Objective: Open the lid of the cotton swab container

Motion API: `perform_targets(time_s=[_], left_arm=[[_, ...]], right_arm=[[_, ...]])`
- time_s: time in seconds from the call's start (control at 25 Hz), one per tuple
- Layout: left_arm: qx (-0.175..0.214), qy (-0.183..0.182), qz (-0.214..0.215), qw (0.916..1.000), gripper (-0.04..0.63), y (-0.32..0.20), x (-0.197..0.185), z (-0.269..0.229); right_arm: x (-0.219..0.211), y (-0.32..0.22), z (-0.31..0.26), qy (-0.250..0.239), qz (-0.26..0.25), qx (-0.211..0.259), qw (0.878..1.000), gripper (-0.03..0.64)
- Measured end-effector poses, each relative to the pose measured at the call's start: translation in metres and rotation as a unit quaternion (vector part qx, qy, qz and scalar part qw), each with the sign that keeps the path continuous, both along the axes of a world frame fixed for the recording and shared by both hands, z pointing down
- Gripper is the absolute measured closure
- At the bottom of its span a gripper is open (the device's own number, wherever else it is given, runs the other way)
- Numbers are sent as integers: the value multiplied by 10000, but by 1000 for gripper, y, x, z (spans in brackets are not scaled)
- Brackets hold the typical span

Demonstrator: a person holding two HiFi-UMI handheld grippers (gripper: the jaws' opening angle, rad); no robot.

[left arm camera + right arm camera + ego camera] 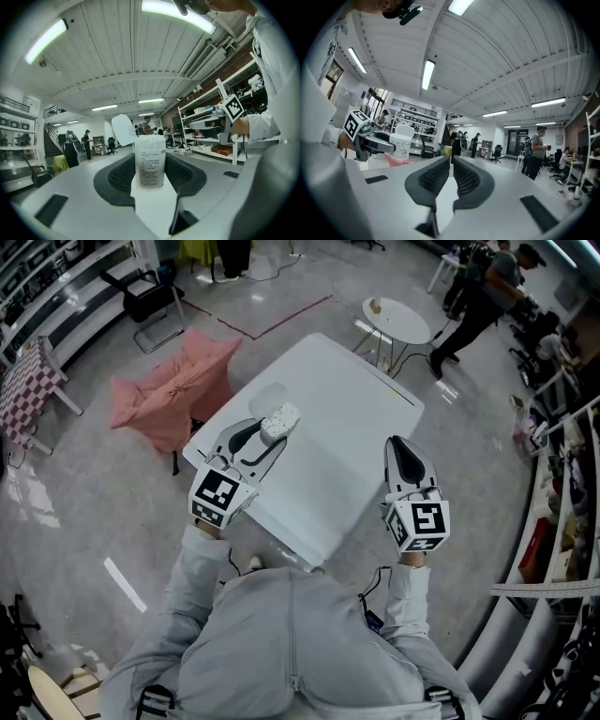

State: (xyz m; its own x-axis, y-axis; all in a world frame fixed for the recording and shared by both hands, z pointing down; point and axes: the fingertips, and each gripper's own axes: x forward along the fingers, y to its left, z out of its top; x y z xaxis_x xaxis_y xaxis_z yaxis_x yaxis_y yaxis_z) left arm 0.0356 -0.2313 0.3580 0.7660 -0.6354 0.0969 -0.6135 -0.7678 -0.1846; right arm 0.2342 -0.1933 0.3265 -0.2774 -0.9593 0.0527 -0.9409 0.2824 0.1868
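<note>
The cotton swab container is a small clear tub with a printed label. My left gripper is shut on it and holds it above the white table. In the left gripper view the container stands upright between the dark pads, and its white lid is flipped up and back at the left. My right gripper hangs apart at the right, its jaws together with nothing between them. The right gripper view shows the held container off to the left.
A pink cloth-draped chair stands left of the table. A small round white table and a person are beyond it. Shelving runs along the right side. Grey floor surrounds the table.
</note>
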Motion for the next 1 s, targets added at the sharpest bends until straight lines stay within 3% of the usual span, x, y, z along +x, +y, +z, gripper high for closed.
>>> perform_targets(time_s=[1.0], left_arm=[[165,-187,134,9996,390,10,3,-9]], right_arm=[[-16,4,-4,311,-176,-130,9993,583]])
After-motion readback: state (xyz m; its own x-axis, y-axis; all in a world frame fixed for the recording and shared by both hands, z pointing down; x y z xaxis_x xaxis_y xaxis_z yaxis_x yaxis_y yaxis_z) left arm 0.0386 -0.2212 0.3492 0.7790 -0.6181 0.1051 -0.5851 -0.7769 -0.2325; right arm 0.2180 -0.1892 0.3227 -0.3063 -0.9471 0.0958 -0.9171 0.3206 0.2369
